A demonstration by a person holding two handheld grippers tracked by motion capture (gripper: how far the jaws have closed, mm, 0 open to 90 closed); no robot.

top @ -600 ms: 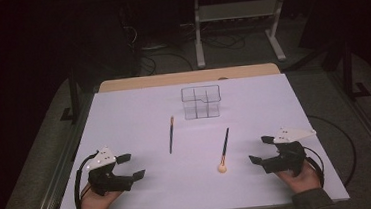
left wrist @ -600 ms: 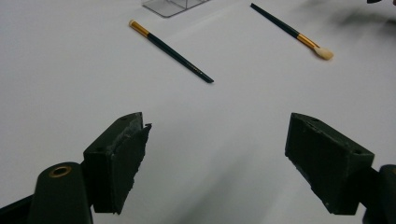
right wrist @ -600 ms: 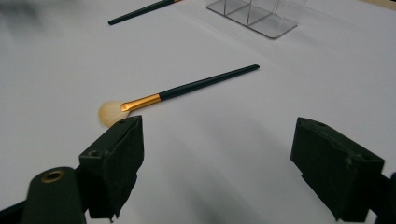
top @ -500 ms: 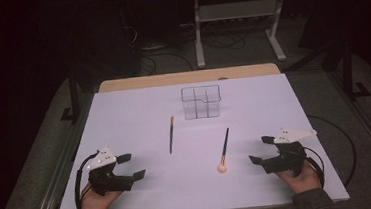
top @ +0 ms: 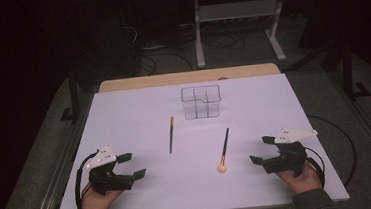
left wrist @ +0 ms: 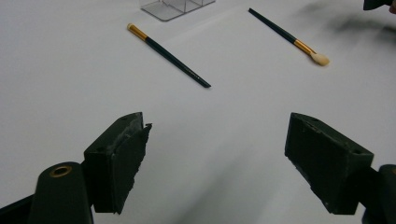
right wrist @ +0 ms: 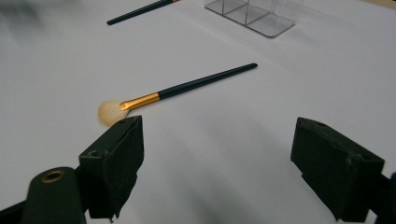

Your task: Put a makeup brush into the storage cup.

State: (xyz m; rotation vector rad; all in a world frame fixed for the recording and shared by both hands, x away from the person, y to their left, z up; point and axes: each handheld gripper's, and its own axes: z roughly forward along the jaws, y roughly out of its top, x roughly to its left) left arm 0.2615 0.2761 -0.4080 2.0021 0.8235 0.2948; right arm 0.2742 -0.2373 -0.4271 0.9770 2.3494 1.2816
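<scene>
High view: left gripper (top: 130, 166) and right gripper (top: 260, 150) resting wide open near the front edge of the white table (top: 124, 114), grasping nothing; thin dark brush with gold ferrule (top: 171, 134) left of centre, dark-handled brush with cream bristle head (top: 223, 151) right of it, clear plastic divided organiser (top: 201, 102) behind both

Left gripper view: jaws spread, thin brush (left wrist: 168, 55) well ahead, unobstructed; no legible writing

Right gripper view: jaws released, cream-tipped brush (right wrist: 182, 88) just ahead, organiser (right wrist: 252, 14) beyond

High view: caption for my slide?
Both open tongs, left and right, rest near two makeup brushes before a clear organizer.
</scene>
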